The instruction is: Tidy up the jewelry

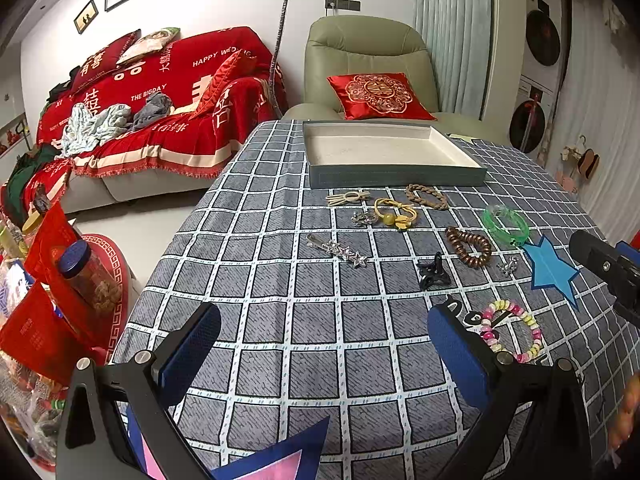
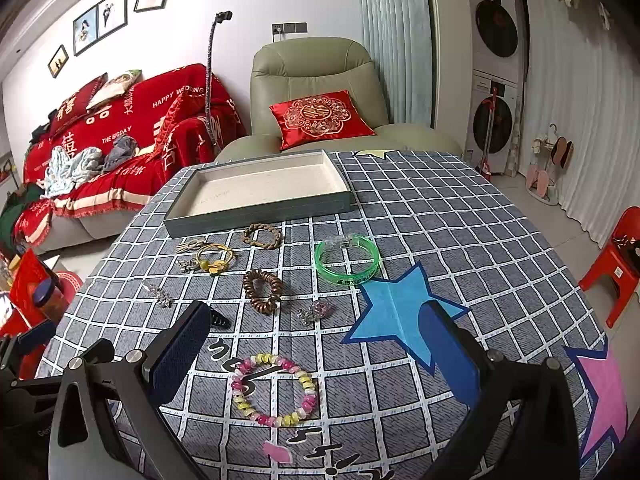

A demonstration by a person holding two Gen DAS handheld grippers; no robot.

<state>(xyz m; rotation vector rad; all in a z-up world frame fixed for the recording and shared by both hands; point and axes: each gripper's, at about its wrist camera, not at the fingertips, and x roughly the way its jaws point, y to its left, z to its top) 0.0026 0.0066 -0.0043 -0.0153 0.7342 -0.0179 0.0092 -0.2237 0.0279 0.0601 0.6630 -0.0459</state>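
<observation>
Both grippers, left (image 1: 324, 344) and right (image 2: 316, 344), hover with jaws open; bead bracelet (image 2: 272, 390) lies lower centre, tray (image 2: 260, 188) above.

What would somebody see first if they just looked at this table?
Probably the pink and yellow bead bracelet, lying right in front of the open right gripper. Next, the bright green bangle beside the blue star on the checked tablecloth. Behind the scattered jewelry sits the empty tray, at the table's far side.
</observation>
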